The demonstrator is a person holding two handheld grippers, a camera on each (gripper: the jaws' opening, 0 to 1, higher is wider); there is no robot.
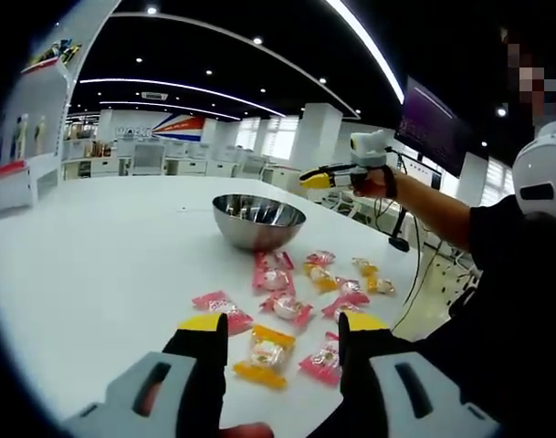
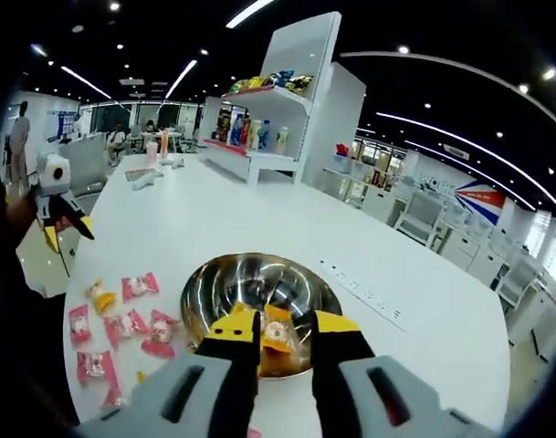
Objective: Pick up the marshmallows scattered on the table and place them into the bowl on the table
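Several marshmallows: wrapped marshmallows (image 1: 287, 287), pink and yellow packets, are lying scattered on the white worktop (image 1: 104, 246) just beside the steel bowl (image 1: 258, 221).
Left gripper: left gripper (image 1: 282, 330) is hovering low, its jaws standing wide open and empty, bracketing a yellow-wrapped marshmallow (image 1: 267, 353).
Right gripper: right gripper (image 2: 279, 330) is hanging over the bowl (image 2: 214, 283), jaws closed onto an orange-wrapped marshmallow (image 2: 278, 335).
Handling: packets are looking light, soft and crinkly, the film likely slippery; squeezing hard would deform the sweet.
Hold point: taking the packet across its padded middle seems safer than pinching the twisted ends.
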